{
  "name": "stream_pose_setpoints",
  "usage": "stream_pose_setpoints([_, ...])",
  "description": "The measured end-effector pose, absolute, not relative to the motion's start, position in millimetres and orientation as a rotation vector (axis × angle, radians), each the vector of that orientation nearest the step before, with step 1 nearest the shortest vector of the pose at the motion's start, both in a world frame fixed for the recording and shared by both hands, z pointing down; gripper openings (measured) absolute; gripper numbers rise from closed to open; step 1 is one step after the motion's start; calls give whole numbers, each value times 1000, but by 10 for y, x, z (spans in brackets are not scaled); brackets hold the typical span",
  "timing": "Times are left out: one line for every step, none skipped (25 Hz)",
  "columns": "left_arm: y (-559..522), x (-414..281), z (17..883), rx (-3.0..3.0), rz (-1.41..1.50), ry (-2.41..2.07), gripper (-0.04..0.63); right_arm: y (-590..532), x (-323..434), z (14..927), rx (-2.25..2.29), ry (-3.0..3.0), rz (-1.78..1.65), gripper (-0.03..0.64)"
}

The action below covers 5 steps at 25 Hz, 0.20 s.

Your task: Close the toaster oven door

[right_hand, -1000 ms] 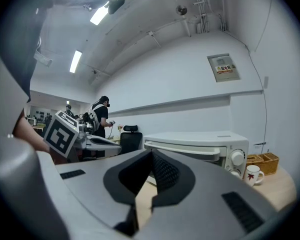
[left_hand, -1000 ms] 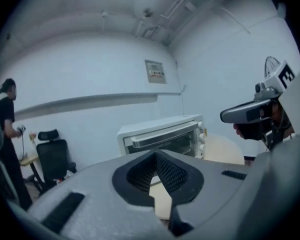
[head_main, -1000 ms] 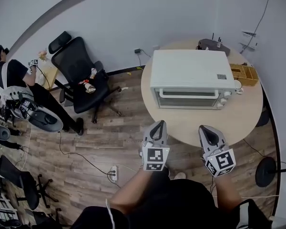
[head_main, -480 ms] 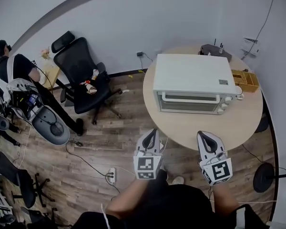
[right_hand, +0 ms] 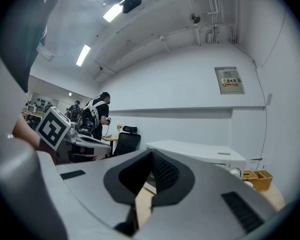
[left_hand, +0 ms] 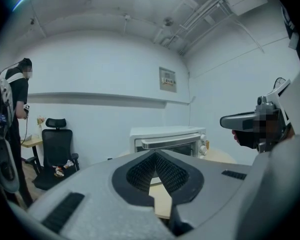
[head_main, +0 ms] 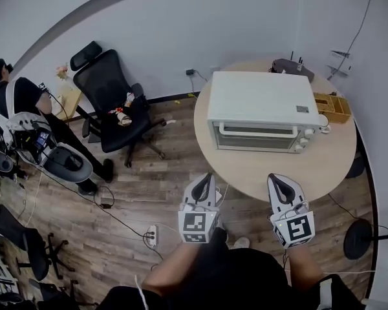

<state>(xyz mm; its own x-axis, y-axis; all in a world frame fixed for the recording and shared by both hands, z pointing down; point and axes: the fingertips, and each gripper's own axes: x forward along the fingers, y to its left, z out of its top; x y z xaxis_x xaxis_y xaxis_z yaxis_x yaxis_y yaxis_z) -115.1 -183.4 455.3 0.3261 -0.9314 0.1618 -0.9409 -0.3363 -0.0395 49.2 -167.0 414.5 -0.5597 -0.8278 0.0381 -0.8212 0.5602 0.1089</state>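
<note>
Closest in, the person's 2 forearms reach forward, each hand gripping a grey two-jaw tong with a black-and-white marker cube on its back. The left gripper hangs over the brown wood-plank floor, just short of the table's near edge. Its jaws are pressed together at the tips with nothing between them. The right gripper sits level with it, its tips at the near rim of the table. Its jaws are likewise drawn narrow, tips meeting, and empty. Both point toward the oven but stay well apart from it.

A white power strip lies on the floor left of the left gripper.

Beyond the grippers stands the round light-wood table. On it rests the white box-shaped toaster oven, front facing the person. Its glass door stands upright and closed against the body, a long white handle across its top edge. White knobs run down the right of the front.

Just right of the oven is a small wooden tray. A dark device sits behind the oven.

Left of the table, a black mesh office chair holds a small red-and-white object on its seat. Farther left, a person in a dark top stands by a grey wall.
</note>
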Motion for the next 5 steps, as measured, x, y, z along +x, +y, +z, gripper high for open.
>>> stream_pose_setpoints([-1832, -1144, 4545, 2513, 236, -1771, 6, -1674, 501, 4154, 1434, -2698, -118, -2])
stream_pose_setpoints([-1829, -1135, 4540, 2518, 233, -1770, 6, -1676, 512, 4166, 1439, -2696, -114, -2])
stream_pose_setpoints([-1824, -1124, 4537, 2521, 231, -1769, 6, -1676, 526, 4180, 1443, -2695, -109, -2])
stream_pose_setpoints([-1818, -1113, 4535, 2525, 229, -1769, 6, -1675, 540, 4195, 1446, -2693, -104, -2])
stream_pose_setpoints([-1811, -1100, 4533, 2528, 227, -1768, 6, -1674, 554, 4209, 1450, -2692, -100, -2])
